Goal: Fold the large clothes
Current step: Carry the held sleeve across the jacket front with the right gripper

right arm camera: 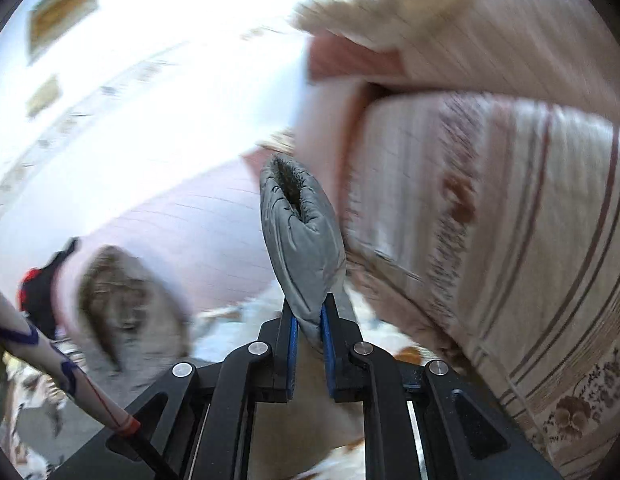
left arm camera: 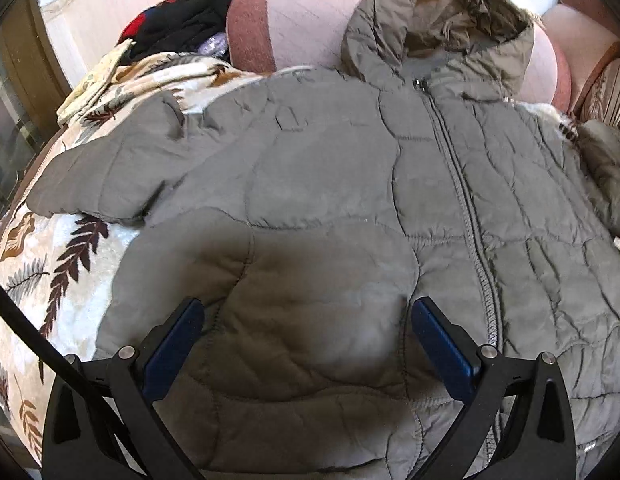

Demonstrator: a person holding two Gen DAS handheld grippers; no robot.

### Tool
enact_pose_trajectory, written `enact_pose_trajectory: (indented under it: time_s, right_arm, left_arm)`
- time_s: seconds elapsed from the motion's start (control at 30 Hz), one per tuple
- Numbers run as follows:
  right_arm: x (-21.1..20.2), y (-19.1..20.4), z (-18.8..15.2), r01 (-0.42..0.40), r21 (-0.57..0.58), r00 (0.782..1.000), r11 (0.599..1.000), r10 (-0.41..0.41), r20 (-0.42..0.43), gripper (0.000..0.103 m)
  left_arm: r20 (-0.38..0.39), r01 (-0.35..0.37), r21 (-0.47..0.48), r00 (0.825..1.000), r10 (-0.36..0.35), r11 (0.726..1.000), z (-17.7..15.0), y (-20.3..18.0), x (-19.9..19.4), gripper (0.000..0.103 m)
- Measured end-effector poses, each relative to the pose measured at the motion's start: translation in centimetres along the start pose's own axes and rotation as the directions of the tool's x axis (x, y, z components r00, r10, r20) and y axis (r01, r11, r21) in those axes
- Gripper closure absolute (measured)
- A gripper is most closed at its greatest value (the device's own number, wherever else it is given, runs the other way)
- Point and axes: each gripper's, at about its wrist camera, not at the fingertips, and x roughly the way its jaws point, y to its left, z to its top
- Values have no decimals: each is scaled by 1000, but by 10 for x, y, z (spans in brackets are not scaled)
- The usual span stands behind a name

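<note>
A grey quilted hooded jacket [left arm camera: 350,184] lies front up, zipped, on a leaf-patterned blanket [left arm camera: 37,272]. Its hood [left arm camera: 442,20] leans on the pink cushion behind, and its left sleeve [left arm camera: 109,172] lies spread out to the left. My left gripper [left arm camera: 307,312] is open just above the jacket's lower front, with a blue-padded finger on each side. My right gripper [right arm camera: 308,312] is shut on the cuff of the jacket's other sleeve [right arm camera: 299,224] and holds it up in the air. The hood also shows blurred in the right wrist view [right arm camera: 125,292].
A pink sofa back [left arm camera: 301,20] runs behind the jacket. A pile of black and red clothes [left arm camera: 181,20] lies at the back left. A striped floral cushion [right arm camera: 510,240] stands close on the right of the held sleeve. A dark cable [left arm camera: 25,320] crosses the left.
</note>
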Motion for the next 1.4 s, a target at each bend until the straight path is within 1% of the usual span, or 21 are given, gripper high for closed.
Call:
enact_pose_trajectory:
  time_s: [0.13, 0.2, 0.37, 0.43, 0.53, 0.57, 0.63, 0.7, 0.73, 0.77, 0.8, 0.87, 0.97, 1.03, 1.1, 1.17, 1.27, 1.3, 1.33, 1.4]
  right_arm:
    - [-31, 53, 5, -115, -45, 993, 992, 116, 15, 91]
    - [-46, 80, 2, -180, -73, 983, 981, 181, 7, 91]
    - [-68, 126, -17, -287, -110, 958, 952, 285, -35, 91]
    - [-69, 142, -26, -330, -115, 944, 937, 325, -63, 91]
    - [-63, 167, -45, -396, -112, 916, 912, 384, -116, 91]
    - [-62, 179, -53, -422, -112, 903, 900, 406, -139, 91]
    - [-61, 195, -69, -456, -115, 884, 882, 435, -169, 91]
    - [-55, 209, -82, -492, -111, 862, 863, 466, -199, 91]
    - [-50, 216, -90, -507, -108, 851, 855, 478, -217, 91]
    - [-47, 221, -96, -514, -99, 845, 852, 484, -227, 91]
    - [-38, 229, -106, -531, -73, 829, 844, 500, -252, 91]
    - [-23, 242, -125, -549, -46, 805, 834, 514, -297, 91]
    - [0, 255, -152, -564, -20, 777, 826, 522, -353, 91]
    - [16, 264, -171, -562, -12, 764, 827, 513, -390, 91]
    - [36, 271, -193, -564, 9, 737, 826, 508, -446, 91]
    - [47, 275, -207, -555, 11, 730, 832, 494, -472, 91]
    - [63, 282, -226, -569, 26, 697, 822, 498, -516, 91]
    - [67, 284, -232, -569, 29, 692, 822, 498, -523, 91]
    - [69, 285, -234, -572, 32, 688, 820, 500, -526, 88]
    - [72, 287, -239, -583, 39, 670, 812, 507, -542, 85]
  left_arm:
    - [39, 20, -33, 999, -19, 999, 3, 10, -15, 0]
    - [55, 22, -48, 998, -20, 999, 3, 16, -20, 0]
    - [76, 26, -75, 997, -21, 997, 5, 30, -28, 0]
    - [85, 29, -91, 996, -21, 995, 6, 37, -30, 0]
    - [105, 30, -126, 994, -17, 992, 9, 48, -34, 0]
    - [112, 33, -140, 994, -17, 990, 10, 52, -35, 0]
    - [124, 41, -163, 992, -20, 986, 13, 59, -35, 0]
    - [128, 32, -180, 992, -9, 983, 16, 64, -34, 0]
    - [127, 27, -185, 992, -3, 982, 17, 66, -33, 0]
    - [125, 23, -190, 992, 1, 981, 17, 67, -32, 0]
    - [122, 23, -201, 993, 2, 979, 18, 70, -31, 0]
    - [119, 21, -215, 993, 5, 976, 18, 74, -30, 0]
    - [114, 16, -227, 993, 10, 974, 17, 77, -28, 0]
    - [109, 15, -232, 994, 10, 973, 18, 78, -25, 0]
    - [106, 11, -235, 994, 14, 972, 18, 78, -23, 0]
    - [102, 7, -237, 995, 18, 971, 20, 77, -20, 0]
    - [95, 7, -248, 995, 17, 969, 22, 80, -16, 0]
    - [92, 8, -253, 996, 15, 968, 22, 81, -15, 0]
    - [90, 11, -256, 996, 13, 966, 22, 81, -14, 0]
    - [87, 16, -259, 996, 7, 966, 23, 81, -13, 0]
